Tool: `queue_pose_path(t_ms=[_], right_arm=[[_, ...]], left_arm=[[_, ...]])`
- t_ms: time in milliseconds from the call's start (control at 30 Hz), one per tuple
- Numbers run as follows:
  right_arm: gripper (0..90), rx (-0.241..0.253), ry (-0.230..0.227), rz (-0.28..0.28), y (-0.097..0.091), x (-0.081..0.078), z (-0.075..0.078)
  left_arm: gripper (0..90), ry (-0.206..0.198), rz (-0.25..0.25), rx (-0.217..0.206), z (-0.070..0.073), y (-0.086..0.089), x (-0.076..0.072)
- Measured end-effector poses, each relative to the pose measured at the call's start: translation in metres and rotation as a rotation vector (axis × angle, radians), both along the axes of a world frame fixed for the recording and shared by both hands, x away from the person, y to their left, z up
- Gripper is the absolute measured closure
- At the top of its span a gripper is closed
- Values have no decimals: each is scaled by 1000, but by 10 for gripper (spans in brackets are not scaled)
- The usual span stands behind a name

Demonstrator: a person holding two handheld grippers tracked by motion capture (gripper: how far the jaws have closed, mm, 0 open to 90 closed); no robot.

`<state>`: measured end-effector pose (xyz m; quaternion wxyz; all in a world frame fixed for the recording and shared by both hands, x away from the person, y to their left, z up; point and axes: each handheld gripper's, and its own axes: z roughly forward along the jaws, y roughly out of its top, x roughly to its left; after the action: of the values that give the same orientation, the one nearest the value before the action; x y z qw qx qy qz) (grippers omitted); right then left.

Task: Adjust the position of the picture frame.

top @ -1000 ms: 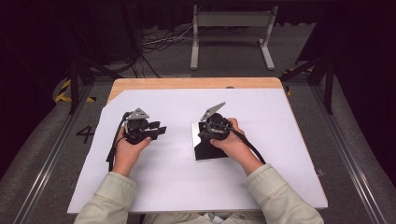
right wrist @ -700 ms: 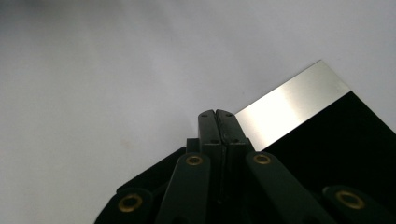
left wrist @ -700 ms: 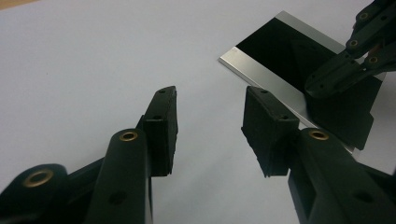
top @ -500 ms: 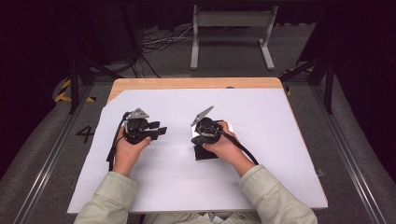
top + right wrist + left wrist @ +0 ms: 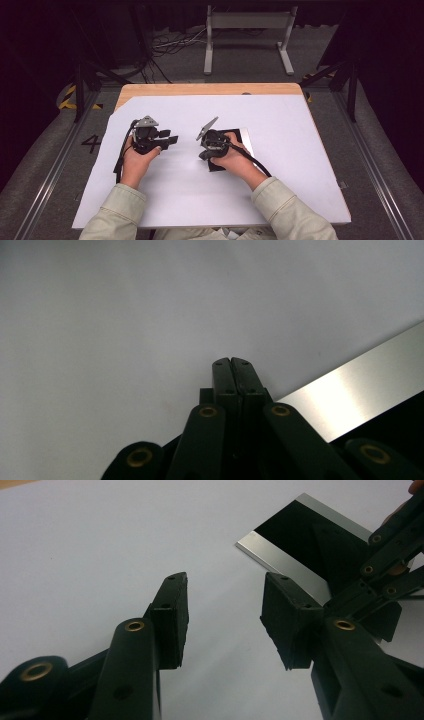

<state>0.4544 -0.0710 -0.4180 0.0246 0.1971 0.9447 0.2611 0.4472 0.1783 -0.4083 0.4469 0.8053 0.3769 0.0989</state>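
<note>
— So where does the black plate [image 5: 231, 145] lie?

— Flat on the white sheet [image 5: 300, 165] that covers the table [image 5: 210, 90], about the middle, with a bright silver strip along its edge. From above, the right hand [image 5: 235, 157] and its tool hide much of it.

— And the right gripper [image 5: 206, 150]?

— Its jaws are pressed together with nothing between them; the right gripper view shows the two tips [image 5: 231, 364] meeting in one line. They sit low over the sheet just beside the silver strip [image 5: 350, 390]. Whether the tips touch the plate or the sheet is hard to tell from these angles.

— The left gripper [image 5: 167, 141]?

— Held in the left hand [image 5: 135, 160] to the left of the plate, near it but apart, pointing toward it. Its jaws stand apart and have just been opening further, and only bare sheet shows between the pads [image 5: 172, 625]. Its own view shows the plate [image 5: 300, 535] ahead, with the linkage of the right gripper [image 5: 390, 565] over the far corner.
</note>
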Motion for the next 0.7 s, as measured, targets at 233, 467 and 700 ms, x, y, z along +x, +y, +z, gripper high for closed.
queue_pose_path(t_ms=[233,467,700], right_arm=[[900,-45,5,2,2,0,-4],[900,-85,-6,4,4,-4,-3],[900,-133,-1,0,-3,-11,0]], left_arm=[[530,6,11,-9,-1,2,2],[518,18,8,-17,-2,2,2],[513,19,12,-24,-1,5,2]])
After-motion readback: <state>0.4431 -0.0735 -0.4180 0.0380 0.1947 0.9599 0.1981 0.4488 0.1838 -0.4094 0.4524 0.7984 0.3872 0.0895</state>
